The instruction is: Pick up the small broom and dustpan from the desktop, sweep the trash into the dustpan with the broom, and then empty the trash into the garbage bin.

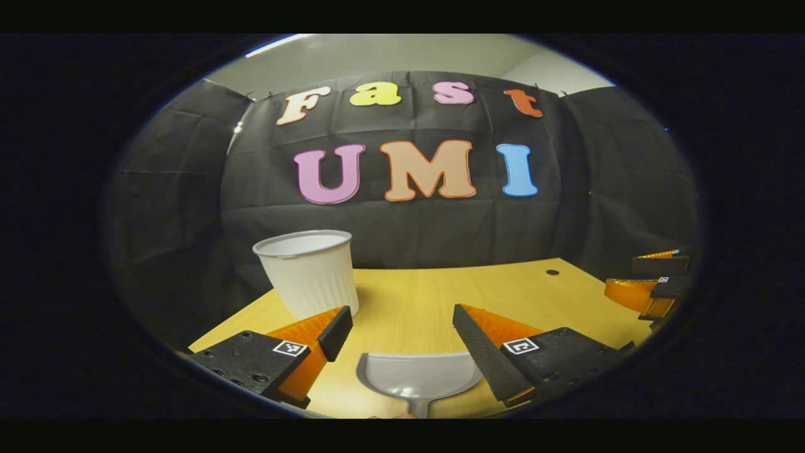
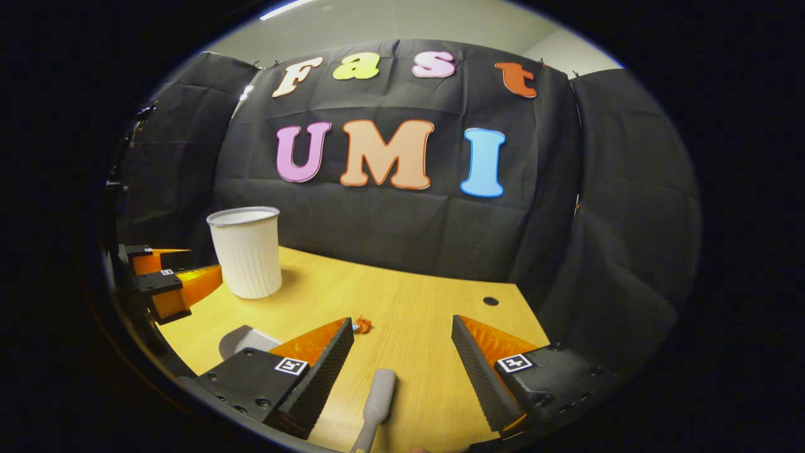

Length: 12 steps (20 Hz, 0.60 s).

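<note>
A grey dustpan (image 1: pixel 418 377) lies flat on the wooden desktop, its pan facing away, just below and between the fingers of my left gripper (image 1: pixel 402 327), which stands open above it. A corner of the dustpan (image 2: pixel 245 341) also peeks out in the right gripper view. The broom's grey handle (image 2: pixel 377 396) lies on the desk between the fingers of my right gripper (image 2: pixel 402 340), which is open and not touching it. The brush end is hidden. A small orange scrap of trash (image 2: pixel 361 324) sits just beyond the right gripper's left fingertip.
A white ribbed garbage bin (image 1: pixel 311 270) (image 2: pixel 246 251) stands upright at the desk's back left. The desktop (image 1: pixel 427 296) has a small dark hole (image 2: pixel 490 301) near its far right corner. The other gripper shows at each view's edge (image 1: pixel 654 283) (image 2: pixel 170 277).
</note>
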Tool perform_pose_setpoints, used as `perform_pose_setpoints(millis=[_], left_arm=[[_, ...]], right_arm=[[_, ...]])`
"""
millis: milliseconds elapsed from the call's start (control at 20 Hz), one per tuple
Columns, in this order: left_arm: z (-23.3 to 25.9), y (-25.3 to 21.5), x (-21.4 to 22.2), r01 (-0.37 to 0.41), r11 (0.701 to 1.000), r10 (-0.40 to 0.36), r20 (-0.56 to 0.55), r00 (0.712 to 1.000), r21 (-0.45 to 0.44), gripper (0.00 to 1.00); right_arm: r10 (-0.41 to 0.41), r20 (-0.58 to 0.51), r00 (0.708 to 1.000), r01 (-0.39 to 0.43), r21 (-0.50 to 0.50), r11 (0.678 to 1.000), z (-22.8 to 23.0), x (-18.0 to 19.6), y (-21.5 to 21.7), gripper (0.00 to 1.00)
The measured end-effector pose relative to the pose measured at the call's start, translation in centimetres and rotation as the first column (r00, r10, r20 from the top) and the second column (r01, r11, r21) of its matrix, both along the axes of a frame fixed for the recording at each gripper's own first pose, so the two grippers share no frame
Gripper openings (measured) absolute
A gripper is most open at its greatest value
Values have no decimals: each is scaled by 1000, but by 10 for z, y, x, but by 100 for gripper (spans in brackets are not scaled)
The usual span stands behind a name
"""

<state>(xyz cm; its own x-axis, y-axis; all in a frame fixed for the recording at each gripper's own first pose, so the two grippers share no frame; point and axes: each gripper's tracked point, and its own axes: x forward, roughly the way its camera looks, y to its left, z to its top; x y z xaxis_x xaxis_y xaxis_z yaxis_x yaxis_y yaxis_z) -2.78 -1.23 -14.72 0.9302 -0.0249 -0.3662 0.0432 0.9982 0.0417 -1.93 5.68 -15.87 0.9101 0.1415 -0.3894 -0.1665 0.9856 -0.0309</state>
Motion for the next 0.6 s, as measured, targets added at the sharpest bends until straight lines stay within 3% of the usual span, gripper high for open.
perform_pose_setpoints(millis=[300, 350, 400, 500, 600], left_arm=[[-66, -1, -31, 11, 1000, -9, -193, 981, 12, 96], [-74, -1, -36, 10, 1000, -8, -219, 976, 10, 100], [-84, -2, -43, 10, 1000, -8, -248, 969, 7, 92], [-101, 0, -56, 4, 1000, -2, -306, 952, 7, 100], [-118, -1, -71, 5, 1000, 1, -374, 928, 14, 97]], right_arm=[[27, -192, 981, -32, -22, 999, -73, -25, 5, 93], [30, -228, 973, -35, -19, 999, -85, -30, 5, 93], [30, -269, 963, -36, -18, 999, -99, -35, 5, 93], [30, -337, 941, -38, -18, 999, -123, -42, 6, 93], [32, -391, 920, -44, -23, 999, -141, -50, 6, 93]])
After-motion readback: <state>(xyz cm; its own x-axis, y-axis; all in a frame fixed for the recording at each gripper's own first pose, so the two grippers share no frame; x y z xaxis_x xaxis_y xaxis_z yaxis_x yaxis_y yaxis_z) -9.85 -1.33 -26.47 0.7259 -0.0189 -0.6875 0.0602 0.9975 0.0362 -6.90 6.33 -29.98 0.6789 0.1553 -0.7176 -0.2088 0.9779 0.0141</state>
